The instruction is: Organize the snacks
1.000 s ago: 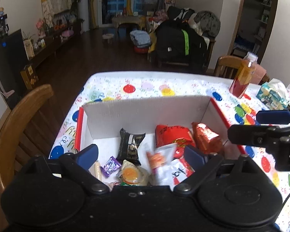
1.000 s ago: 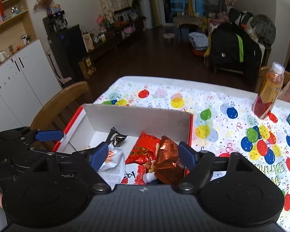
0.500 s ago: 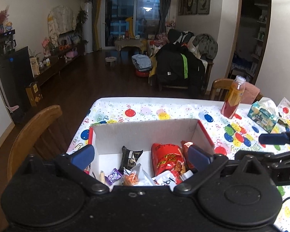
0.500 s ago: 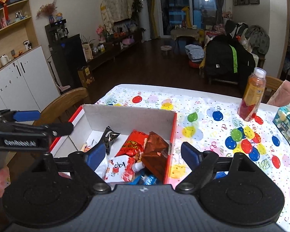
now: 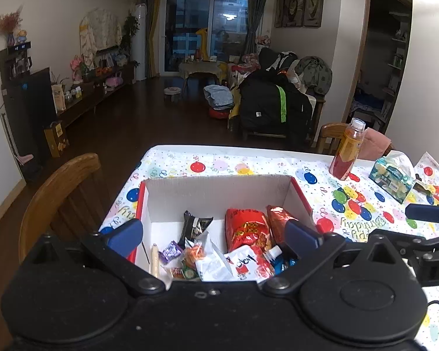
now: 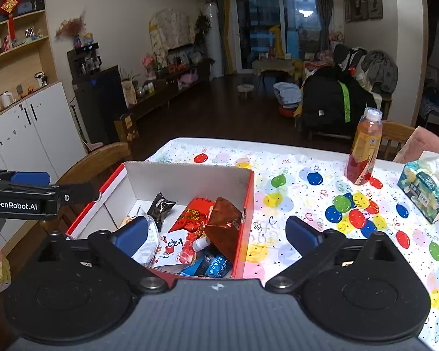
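— Stock, left wrist view?
— Box (image 5: 219, 196) on the counter (image 5: 278, 163), holding snacks: red bag (image 5: 247, 228), black packet (image 5: 194, 225), white pouch (image 5: 245, 263). My left gripper (image 5: 213, 238) hangs above them, released, grasping nothing.

— Right wrist view?
— Same box, brown foil bag (image 6: 224, 228) leaning at its red wall. My right gripper (image 6: 216, 234) straddles that wall, spread wide, empty. Bottle (image 6: 364, 149) and tissue pack (image 6: 424, 187) stand apart on the counter.

— Handling advice?
— I judge nothing remains loose outside; if tidying further, pinch soft bags by an edge, lightly.

snacks (image 5: 243, 234) in box (image 5: 216, 193), bottle (image 5: 346, 153) right
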`<state>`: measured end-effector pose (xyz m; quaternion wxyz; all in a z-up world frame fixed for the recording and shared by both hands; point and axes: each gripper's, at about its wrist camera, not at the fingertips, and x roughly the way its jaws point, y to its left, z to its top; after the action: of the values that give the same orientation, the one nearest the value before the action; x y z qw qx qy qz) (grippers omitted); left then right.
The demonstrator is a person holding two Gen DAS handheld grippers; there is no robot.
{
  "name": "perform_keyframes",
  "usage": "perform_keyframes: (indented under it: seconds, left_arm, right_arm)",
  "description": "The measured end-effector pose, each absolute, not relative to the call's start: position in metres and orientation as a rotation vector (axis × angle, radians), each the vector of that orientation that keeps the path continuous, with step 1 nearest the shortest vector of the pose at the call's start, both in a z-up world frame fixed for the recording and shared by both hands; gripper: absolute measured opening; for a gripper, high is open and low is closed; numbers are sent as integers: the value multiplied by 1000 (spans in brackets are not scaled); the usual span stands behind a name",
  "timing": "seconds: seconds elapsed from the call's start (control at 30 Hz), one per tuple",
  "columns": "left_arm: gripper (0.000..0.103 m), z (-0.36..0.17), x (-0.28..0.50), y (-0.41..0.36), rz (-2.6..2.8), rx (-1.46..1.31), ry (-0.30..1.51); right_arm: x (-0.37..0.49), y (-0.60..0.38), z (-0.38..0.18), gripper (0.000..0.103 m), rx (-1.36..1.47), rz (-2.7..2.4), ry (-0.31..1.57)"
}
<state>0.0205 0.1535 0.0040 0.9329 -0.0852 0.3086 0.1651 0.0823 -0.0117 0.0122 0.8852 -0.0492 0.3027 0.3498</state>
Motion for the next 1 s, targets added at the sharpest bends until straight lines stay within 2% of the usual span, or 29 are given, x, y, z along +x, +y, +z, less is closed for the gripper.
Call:
perform_keyframes:
  seconds: [1.0]
  left_arm:
    - [103, 0, 4, 148, 340, -231, 660]
  right_arm:
    - [64, -8, 6, 103, -69, 744, 636]
